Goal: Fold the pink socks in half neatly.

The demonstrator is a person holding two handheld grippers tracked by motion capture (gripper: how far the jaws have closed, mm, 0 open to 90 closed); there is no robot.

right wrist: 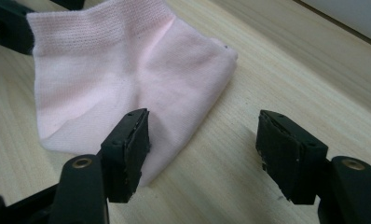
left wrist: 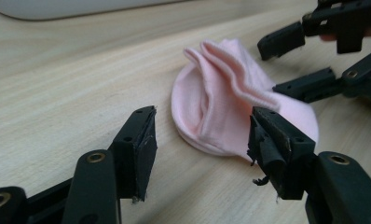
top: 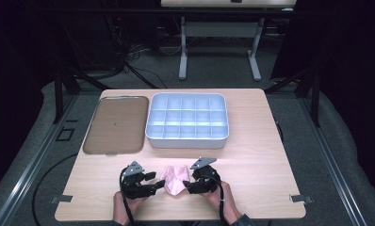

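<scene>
A pink sock (top: 174,180) lies on the surface (top: 251,160) between both grippers: left gripper (top: 158,181) at nine o'clock, right gripper (top: 187,184) at three, each released.

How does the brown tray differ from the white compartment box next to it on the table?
The brown tray is flat, shallow and undivided; the white compartment box is deeper and split into a grid of small cells. The tray is dark and lies to the left; the box is pale and sits nearer the middle. Both are rectangular with rounded corners, and both look empty.
</scene>
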